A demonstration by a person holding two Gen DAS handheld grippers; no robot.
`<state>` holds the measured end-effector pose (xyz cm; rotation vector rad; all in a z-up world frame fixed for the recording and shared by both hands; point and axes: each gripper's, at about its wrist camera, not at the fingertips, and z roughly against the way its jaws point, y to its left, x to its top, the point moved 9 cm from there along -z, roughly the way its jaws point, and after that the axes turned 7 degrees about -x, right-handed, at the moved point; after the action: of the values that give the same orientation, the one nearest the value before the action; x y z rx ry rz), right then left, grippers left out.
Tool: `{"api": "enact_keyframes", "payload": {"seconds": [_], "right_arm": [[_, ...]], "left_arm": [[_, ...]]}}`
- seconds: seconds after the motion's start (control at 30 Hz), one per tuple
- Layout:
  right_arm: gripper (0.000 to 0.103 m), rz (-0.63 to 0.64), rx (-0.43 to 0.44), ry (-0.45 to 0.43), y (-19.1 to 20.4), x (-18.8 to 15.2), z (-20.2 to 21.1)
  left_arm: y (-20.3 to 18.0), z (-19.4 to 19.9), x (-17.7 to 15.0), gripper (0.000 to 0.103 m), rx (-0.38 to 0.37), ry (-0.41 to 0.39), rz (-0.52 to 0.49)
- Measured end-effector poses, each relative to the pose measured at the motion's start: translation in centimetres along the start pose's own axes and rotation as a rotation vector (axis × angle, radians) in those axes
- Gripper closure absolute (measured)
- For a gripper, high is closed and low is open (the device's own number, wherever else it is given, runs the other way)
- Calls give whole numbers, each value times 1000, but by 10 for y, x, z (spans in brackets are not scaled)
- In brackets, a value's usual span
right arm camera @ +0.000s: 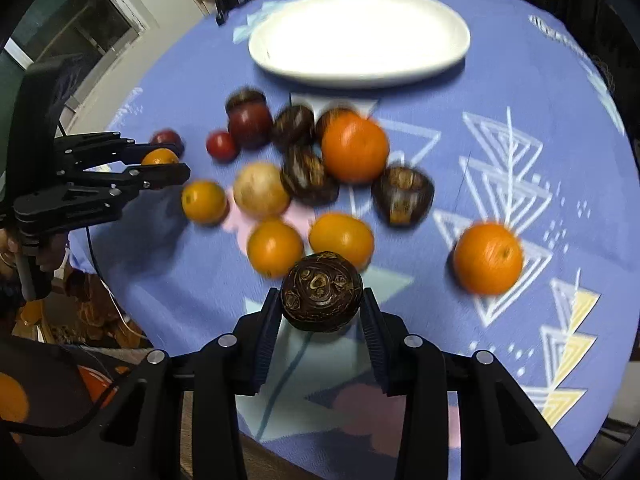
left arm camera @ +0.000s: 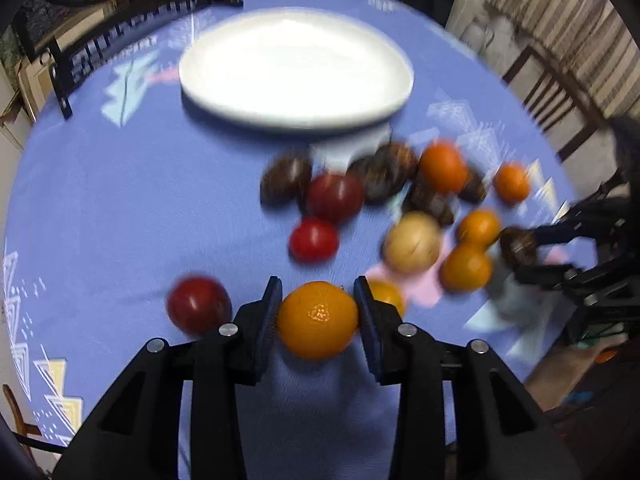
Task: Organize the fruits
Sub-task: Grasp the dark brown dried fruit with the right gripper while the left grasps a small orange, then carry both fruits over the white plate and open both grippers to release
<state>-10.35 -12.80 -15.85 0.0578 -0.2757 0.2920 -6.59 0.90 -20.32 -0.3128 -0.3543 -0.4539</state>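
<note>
Left claw (left arm camera: 318, 312) clenched on an orange (left arm camera: 318, 320), lower centre of its view, pads pressing both sides. Right claw (right arm camera: 322, 312) grasps a dark brown carved fruit (right arm camera: 322, 292), lower centre. Loose oranges, red fruits and brown fruits lie mid-frame on the blue-clothed bench (right arm camera: 520, 100). White plate (right arm camera: 360, 36) sits top centre, empty.

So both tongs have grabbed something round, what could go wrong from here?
1. The left tongs pinch the orange only at its sides; round and smooth, it could slip and roll away.
2. The right tongs grip the brown fruit near their tips, so a tilt might drop it onto the oranges below.
3. The plate is still empty; both tongs arriving together could bump.
</note>
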Motion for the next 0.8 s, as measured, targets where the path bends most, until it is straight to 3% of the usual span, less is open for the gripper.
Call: {"api": "enact_keyframes", "payload": {"seconds": [0.27,0.43,0.53,0.8], "right_arm": [[63,21,3,-177,-5,69,43],[63,35,-4,-272,-11,120,60],[63,44,1,-294,-12,142,60],[63,-61,-44,-300,-39,203,18]], "left_arm": [[-11,37,83,67,-9,-144,11],[-4,50,122,67,41,-183,-4],[-1,41,136,67,34,-170,7],[48,-20,167,67,202,-106,161]]}}
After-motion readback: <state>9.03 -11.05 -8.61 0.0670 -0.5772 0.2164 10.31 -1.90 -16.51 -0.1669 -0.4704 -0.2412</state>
